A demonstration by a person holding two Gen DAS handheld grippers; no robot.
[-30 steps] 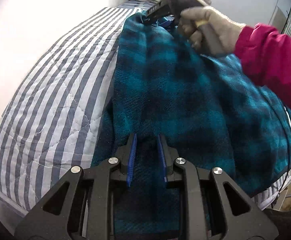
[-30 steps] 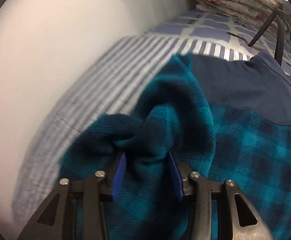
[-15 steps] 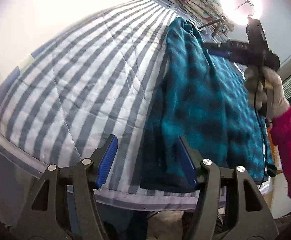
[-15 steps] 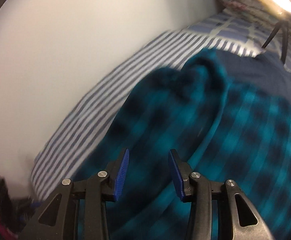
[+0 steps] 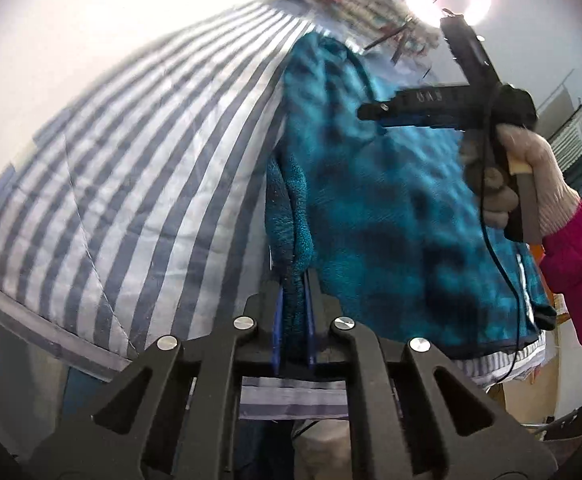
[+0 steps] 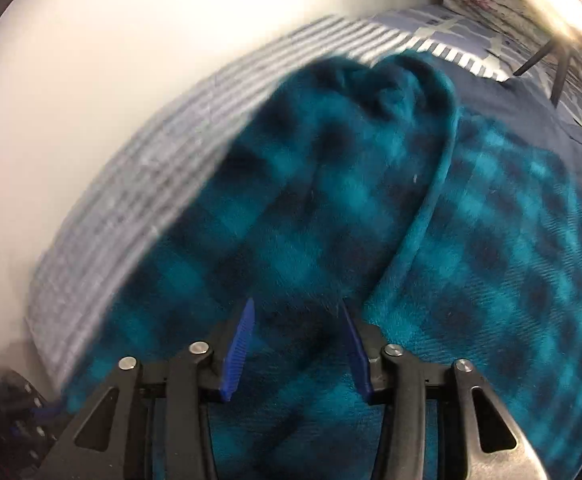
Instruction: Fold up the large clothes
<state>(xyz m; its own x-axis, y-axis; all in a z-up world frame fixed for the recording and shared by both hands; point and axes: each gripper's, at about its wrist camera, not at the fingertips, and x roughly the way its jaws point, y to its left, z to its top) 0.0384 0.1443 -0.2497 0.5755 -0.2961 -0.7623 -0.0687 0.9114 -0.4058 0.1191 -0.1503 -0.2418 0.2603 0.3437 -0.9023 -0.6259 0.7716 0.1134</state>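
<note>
Left wrist view: left gripper (image 5: pixel 292 300) is clenched on a bunched edge of the teal plaid fleece garment (image 5: pixel 391 208), fabric pinched between the blue pads at the garment's near-left corner. Garment lies lengthwise on the striped quilt (image 5: pixel 151 168), covering the right part of the bed; quilt bare to its left. Right gripper (image 5: pixel 375 114) hangs over the middle of the garment, held by a gloved hand (image 5: pixel 531 184) with a pink sleeve (image 5: pixel 579 264); a black cable (image 5: pixel 503 272) trails from it. Right wrist view, blurred: right gripper (image 6: pixel 297 344) jaws are opening, blue pads apart with a raised fold of the teal fleece between them, not visibly pressed. Folded flap lies over the rest of the garment; a dark navy panel (image 6: pixel 503 116) sits at the far end, striped quilt along the left by the white wall (image 6: pixel 111 60).
</note>
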